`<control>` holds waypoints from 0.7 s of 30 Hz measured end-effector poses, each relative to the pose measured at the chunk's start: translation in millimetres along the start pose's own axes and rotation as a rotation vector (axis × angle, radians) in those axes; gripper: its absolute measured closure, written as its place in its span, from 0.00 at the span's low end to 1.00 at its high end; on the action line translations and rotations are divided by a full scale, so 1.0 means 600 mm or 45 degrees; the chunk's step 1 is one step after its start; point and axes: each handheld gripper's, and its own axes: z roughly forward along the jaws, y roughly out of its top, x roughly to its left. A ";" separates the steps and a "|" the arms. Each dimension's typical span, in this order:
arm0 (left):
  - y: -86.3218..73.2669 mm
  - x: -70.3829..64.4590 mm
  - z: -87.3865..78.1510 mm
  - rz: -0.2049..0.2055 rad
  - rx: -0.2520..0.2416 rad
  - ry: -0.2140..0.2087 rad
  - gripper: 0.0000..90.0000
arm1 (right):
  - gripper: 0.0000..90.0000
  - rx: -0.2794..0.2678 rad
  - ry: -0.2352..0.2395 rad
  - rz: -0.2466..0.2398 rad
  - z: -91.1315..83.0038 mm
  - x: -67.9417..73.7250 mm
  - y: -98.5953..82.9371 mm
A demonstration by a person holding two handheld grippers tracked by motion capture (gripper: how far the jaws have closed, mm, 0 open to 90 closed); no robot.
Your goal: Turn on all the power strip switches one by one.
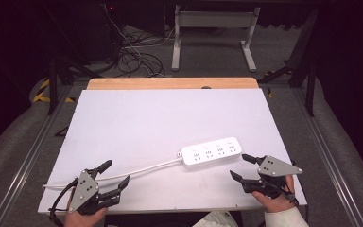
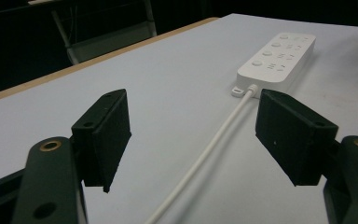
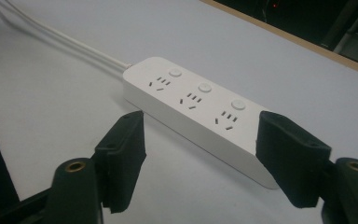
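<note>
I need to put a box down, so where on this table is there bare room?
The far half of the white table, between the wooden back edge and the power strip, is bare. The near edge is crowded: the cord crosses it, with the left gripper and right gripper at each end.

A white rectangular plastic power strip (image 1: 211, 152) lies on the white-topped table (image 1: 160, 118), its white cord (image 1: 132, 171) trailing left. The left gripper (image 1: 116, 175) straddles the cord, jaws apart; the right gripper (image 1: 239, 167) gapes just beside the strip.
</note>
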 end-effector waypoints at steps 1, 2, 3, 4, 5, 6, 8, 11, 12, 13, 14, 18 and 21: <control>0.001 0.000 -0.001 0.005 0.000 0.002 0.30 | 0.37 0.000 0.000 0.000 0.000 0.000 0.000; 0.001 0.001 -0.001 -0.003 -0.004 0.001 0.30 | 0.37 0.010 -0.001 -0.003 0.001 0.001 0.000; 0.002 0.001 0.000 -0.020 -0.002 -0.010 0.30 | 0.37 0.010 -0.001 -0.003 0.001 0.001 0.000; 0.002 0.000 -0.001 -0.043 0.006 -0.020 0.29 | 0.37 0.012 0.002 -0.007 0.001 0.002 0.000; 0.003 0.000 -0.001 -0.050 0.004 -0.026 0.29 | 0.37 0.012 0.004 -0.003 0.002 0.002 0.000; 0.003 0.000 -0.002 -0.053 0.004 -0.036 0.29 | 0.37 0.012 0.005 -0.002 0.002 0.002 0.000; 0.003 -0.001 -0.001 -0.045 0.003 -0.036 0.29 | 0.36 0.015 0.023 0.017 0.003 0.000 0.001; 0.002 -0.003 -0.001 -0.036 0.002 -0.032 0.29 | 0.35 0.027 0.058 0.035 0.005 -0.003 0.002; 0.002 -0.002 -0.002 -0.024 0.000 -0.029 0.29 | 0.35 0.031 0.063 0.029 0.006 -0.002 0.002; 0.002 -0.002 -0.002 -0.034 -0.002 -0.030 0.29 | 0.35 0.031 0.063 0.029 0.006 -0.002 0.002; 0.002 -0.001 -0.003 -0.036 -0.004 -0.027 0.29 | 0.35 0.035 0.061 0.028 0.006 -0.001 0.002; 0.003 0.003 -0.005 -0.050 -0.012 -0.020 0.29 | 0.36 0.041 0.065 0.019 0.010 0.002 0.004; 0.003 0.003 -0.006 -0.056 -0.017 -0.022 0.29 | 0.39 0.048 0.079 0.017 0.011 0.002 0.005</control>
